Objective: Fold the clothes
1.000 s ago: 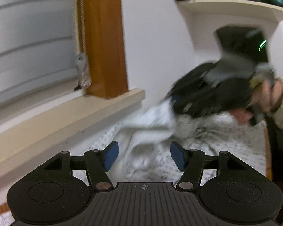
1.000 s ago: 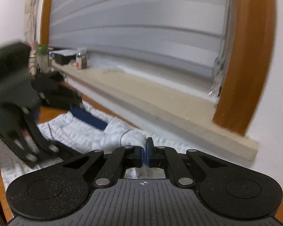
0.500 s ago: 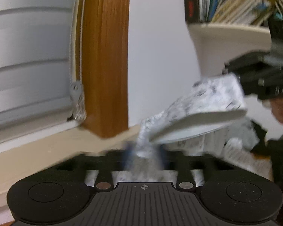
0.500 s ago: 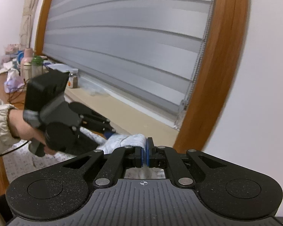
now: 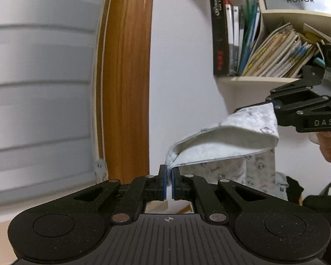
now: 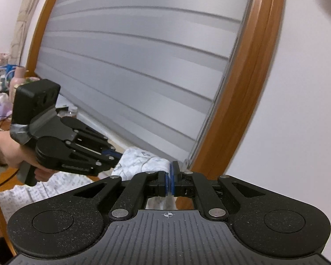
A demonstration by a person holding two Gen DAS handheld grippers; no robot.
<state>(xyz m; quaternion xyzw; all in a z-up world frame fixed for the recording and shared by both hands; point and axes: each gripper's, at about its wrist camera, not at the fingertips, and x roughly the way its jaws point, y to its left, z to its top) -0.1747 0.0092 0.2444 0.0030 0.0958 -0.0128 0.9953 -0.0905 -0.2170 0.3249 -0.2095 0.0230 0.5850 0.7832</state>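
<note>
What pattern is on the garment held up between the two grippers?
The garment is white with a small grey printed motif outside and plain white inside; the left wrist view shows it best.

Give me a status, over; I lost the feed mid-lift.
Left gripper shut on printed white garment. Right gripper shut on its other edge. Garment held up in the air between them, sagging. Nothing in the way.

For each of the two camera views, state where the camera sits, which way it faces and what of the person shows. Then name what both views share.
Left wrist: sits behind the left claw, facing the wall and bookshelf; right claw and its hand show.
Right wrist: sits behind the right claw, facing the window blind; left claw and its hand show.
Shared: the printed white garment, pinched by both claws.
</note>
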